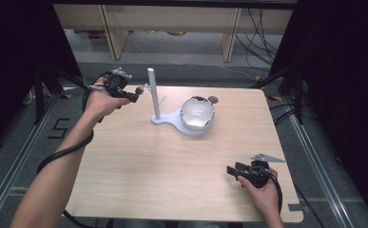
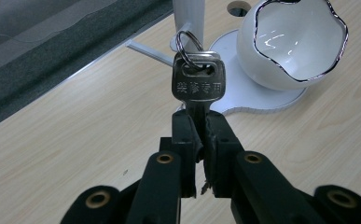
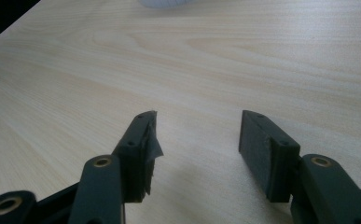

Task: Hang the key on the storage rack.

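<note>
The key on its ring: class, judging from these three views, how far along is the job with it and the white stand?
Done: the left gripper is shut on the key by its blade. In hand: the key ring is held up close to the white stand; whether it sits on the stand's peg cannot be told. Left, probably: release or carry it clear. The right gripper rests open above the table.

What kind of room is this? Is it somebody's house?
Probably a lab or workshop, not a house. A bare wooden table sits between black curtains, cables trail on the floor, and a person's hand works a gripper.
</note>
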`<state>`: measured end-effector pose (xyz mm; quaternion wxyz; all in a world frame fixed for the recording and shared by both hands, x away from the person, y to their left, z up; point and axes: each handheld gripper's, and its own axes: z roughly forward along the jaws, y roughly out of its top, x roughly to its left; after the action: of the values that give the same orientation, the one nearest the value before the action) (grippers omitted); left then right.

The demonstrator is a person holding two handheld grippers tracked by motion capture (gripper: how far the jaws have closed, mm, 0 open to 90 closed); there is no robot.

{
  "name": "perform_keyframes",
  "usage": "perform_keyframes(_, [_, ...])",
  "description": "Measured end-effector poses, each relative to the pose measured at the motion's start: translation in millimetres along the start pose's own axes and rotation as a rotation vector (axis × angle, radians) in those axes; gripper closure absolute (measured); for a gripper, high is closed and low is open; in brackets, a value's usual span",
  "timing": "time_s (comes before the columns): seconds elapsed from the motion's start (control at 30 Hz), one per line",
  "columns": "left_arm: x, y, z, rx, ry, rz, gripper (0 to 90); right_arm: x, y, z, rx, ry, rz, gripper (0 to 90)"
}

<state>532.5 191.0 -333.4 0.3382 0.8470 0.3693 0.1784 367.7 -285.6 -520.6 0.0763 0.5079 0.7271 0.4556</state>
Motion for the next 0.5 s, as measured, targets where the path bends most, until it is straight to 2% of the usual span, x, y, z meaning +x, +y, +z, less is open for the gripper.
perform_keyframes(0.03, [2.2, -0.3, 0.8, -0.005, -0.022, -0.011, 83.0, 2.4, -0.7, 0.7, -0.001, 0.017, 0.041, 47.5])
perform_keyframes(0.1, [3.6, -0.8, 1.9, -0.007, -0.033, -0.021, 83.0, 2.1, -0.7, 1.2, 0.000, 0.004, 0.039, 47.5])
perform_keyframes(0.4, [11.4, -4.5, 6.8, -0.011, -0.087, -0.073, 83.0, 2.2, -0.7, 1.0, 0.001, 0.006, 0.041, 47.5])
perform_keyframes(0.43, [11.6, -5.2, 8.1, -0.025, -0.092, -0.086, 82.9, 2.2, -0.7, 1.0, 0.001, 0.006, 0.040, 47.5])
perform_keyframes(0.47, [13.2, -5.6, 8.4, -0.024, -0.098, -0.088, 83.0, -0.4, -0.3, 0.7, -0.005, -0.006, 0.003, 47.5])
perform_keyframes(0.5, [13.9, -6.0, 8.9, -0.027, -0.103, -0.095, 83.0, -0.7, -0.1, 0.1, -0.001, -0.006, 0.001, 47.6])
